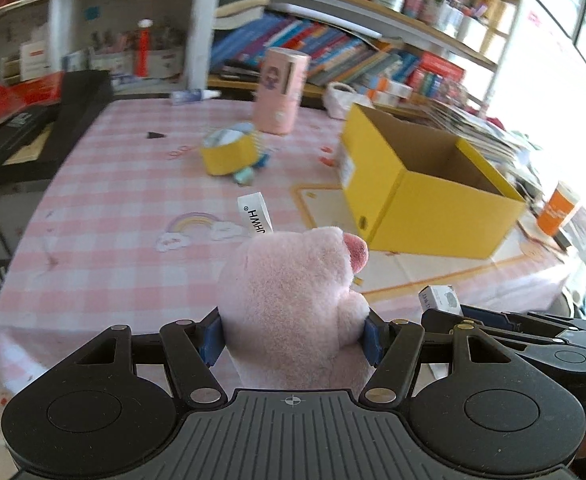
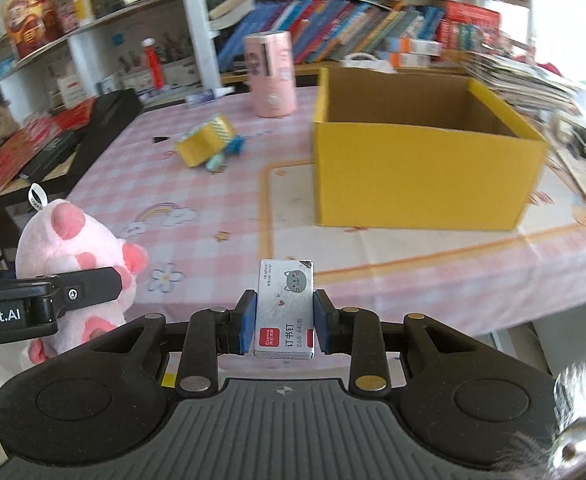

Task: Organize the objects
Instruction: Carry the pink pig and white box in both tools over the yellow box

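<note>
My left gripper point(image 1: 293, 338) is shut on a pink plush pig point(image 1: 293, 304), its blue pads pressed into both sides of the toy; a white label sticks up from the pig's head. In the right wrist view the pink plush pig point(image 2: 73, 256) shows at the left, held above the table's near edge. My right gripper point(image 2: 283, 322) is shut on a small staple box point(image 2: 284, 308) with a grey cat printed on it. The same staple box point(image 1: 439, 299) peeks in at the right of the left wrist view. An open yellow cardboard box point(image 2: 421, 168) stands ahead on the pink checked tablecloth point(image 2: 221, 208).
A yellow tape roll point(image 2: 203, 146) and small blue-green items lie mid-table. A pink cylinder point(image 2: 271, 76) stands at the back beside a glue tube point(image 2: 209, 96). Black boxes point(image 2: 89, 136) line the left edge. An orange cup point(image 1: 557, 208) stands right of the box. Bookshelves fill the background.
</note>
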Demonstrator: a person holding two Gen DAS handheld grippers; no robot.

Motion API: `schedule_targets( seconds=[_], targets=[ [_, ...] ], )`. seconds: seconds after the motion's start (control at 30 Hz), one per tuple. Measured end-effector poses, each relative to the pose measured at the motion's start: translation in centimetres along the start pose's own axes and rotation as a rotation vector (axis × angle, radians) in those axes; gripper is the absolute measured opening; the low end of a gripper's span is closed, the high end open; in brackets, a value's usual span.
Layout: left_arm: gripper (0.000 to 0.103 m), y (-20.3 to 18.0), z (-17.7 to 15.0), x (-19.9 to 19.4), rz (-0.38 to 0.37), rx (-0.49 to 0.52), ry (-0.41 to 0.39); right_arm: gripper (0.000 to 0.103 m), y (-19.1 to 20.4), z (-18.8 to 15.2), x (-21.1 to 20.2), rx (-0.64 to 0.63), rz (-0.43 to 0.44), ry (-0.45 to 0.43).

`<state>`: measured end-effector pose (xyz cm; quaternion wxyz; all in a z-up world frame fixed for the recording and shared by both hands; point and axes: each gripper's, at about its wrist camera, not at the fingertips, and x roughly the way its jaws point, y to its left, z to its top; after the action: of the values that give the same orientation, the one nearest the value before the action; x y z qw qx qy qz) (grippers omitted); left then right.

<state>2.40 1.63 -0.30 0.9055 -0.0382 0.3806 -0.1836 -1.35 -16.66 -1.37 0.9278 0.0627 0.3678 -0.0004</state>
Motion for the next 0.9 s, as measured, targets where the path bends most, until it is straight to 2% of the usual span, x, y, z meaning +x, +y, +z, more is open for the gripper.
schedule_targets(
  seconds=[0.53,0.73,0.9],
  targets=[
    [0.064,-6.5,0.2,4.0,-0.172,0.154,0.095,0.028,-6.8,-2.6,-2.3,0.181,-0.181,0.036],
    [0.064,-8.5,1.0,4.9,-0.202,0.194,0.096,0.028,-9.1,-2.4,-2.4,0.233,-0.22,0.038],
    [0.064,-9.3,1.7,5.7,-0.206,0.193,0.083,0.028,-10.0,-1.5,-2.0,0.22,-0.221,0.031]
  ],
)
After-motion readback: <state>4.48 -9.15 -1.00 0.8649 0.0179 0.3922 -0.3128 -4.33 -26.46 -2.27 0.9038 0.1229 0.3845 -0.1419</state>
